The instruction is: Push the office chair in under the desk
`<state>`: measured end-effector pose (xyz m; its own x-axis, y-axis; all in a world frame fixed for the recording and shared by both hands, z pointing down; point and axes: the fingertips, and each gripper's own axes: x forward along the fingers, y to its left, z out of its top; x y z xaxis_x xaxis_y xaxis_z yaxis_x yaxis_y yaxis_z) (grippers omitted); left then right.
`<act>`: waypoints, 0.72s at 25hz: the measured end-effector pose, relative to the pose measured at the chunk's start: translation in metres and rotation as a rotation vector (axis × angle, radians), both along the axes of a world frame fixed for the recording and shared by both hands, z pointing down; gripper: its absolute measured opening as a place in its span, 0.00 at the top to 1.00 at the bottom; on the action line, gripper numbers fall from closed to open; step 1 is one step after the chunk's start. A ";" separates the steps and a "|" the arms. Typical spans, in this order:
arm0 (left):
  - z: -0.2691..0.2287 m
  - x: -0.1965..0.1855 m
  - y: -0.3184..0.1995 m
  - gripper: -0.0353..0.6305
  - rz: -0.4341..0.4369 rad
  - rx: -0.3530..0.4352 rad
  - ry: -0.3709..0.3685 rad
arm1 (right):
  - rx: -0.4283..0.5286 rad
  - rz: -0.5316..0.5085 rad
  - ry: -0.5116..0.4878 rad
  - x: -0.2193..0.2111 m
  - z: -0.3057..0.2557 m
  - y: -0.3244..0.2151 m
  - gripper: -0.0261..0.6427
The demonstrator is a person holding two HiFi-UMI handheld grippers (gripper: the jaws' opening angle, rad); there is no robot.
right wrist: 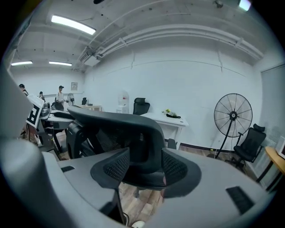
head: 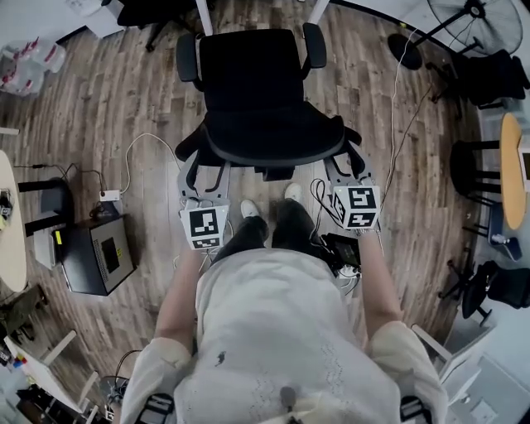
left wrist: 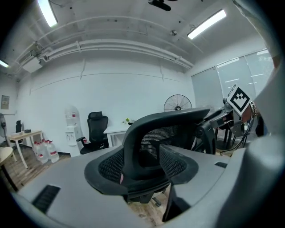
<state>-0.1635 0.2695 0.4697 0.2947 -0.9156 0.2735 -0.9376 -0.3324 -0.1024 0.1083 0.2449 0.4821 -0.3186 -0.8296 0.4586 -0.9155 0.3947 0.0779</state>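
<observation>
A black mesh office chair (head: pixel 257 91) stands in front of me, its curved backrest (head: pixel 273 141) nearest me. My left gripper (head: pixel 205 171) is at the backrest's left edge and my right gripper (head: pixel 346 166) at its right edge. In the left gripper view the backrest frame (left wrist: pixel 147 133) runs between the two pads (left wrist: pixel 111 167); the right gripper view shows the same frame (right wrist: pixel 133 129) between its pads (right wrist: pixel 178 169). Both sets of jaws stand wide, close around the frame without clearly pressing it. The white desk (right wrist: pixel 167 119) lies beyond the chair; only its legs (head: pixel 203 15) show in the head view.
A black box (head: pixel 99 252) and white cables (head: pixel 137 157) lie on the wood floor at the left. A standing fan (right wrist: pixel 233 116), another black chair (head: pixel 497 74) and a round table (head: pixel 513 170) are on the right. Water bottles (head: pixel 25 66) stand at far left.
</observation>
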 end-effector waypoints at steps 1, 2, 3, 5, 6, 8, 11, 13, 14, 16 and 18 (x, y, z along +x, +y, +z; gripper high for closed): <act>0.002 0.002 -0.003 0.57 0.004 0.001 -0.010 | 0.006 0.001 0.001 0.002 0.002 -0.004 0.63; 0.005 0.004 -0.006 0.57 0.007 0.003 -0.022 | 0.014 0.000 0.006 0.003 0.004 -0.007 0.63; 0.008 0.005 -0.010 0.56 0.009 0.005 -0.034 | 0.024 0.000 0.010 0.004 0.006 -0.011 0.63; 0.014 0.004 -0.018 0.56 0.006 0.008 -0.051 | 0.046 0.001 0.016 0.006 0.010 -0.022 0.62; 0.017 0.004 -0.022 0.56 0.003 0.008 -0.053 | 0.055 -0.001 0.017 0.006 0.012 -0.027 0.62; 0.022 0.003 -0.030 0.56 -0.001 0.005 -0.054 | 0.057 -0.011 0.016 0.005 0.018 -0.038 0.61; 0.027 0.002 -0.037 0.56 0.000 -0.002 -0.060 | 0.051 -0.020 0.011 0.000 0.026 -0.047 0.60; 0.030 0.001 -0.041 0.56 -0.001 -0.005 -0.064 | 0.060 -0.028 0.012 -0.004 0.028 -0.053 0.60; 0.031 0.001 -0.044 0.56 -0.003 -0.007 -0.067 | 0.066 -0.030 0.014 -0.004 0.028 -0.057 0.60; 0.035 0.003 -0.050 0.55 -0.004 -0.013 -0.073 | 0.081 -0.031 0.015 -0.004 0.028 -0.065 0.60; 0.040 0.003 -0.054 0.55 -0.009 -0.021 -0.077 | 0.094 -0.040 0.010 -0.005 0.028 -0.071 0.60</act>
<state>-0.1606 0.2157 0.5101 0.2641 -0.9119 0.3142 -0.9301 -0.3270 -0.1672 0.1038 0.1739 0.5104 -0.3482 -0.8557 0.3829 -0.8982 0.4214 0.1249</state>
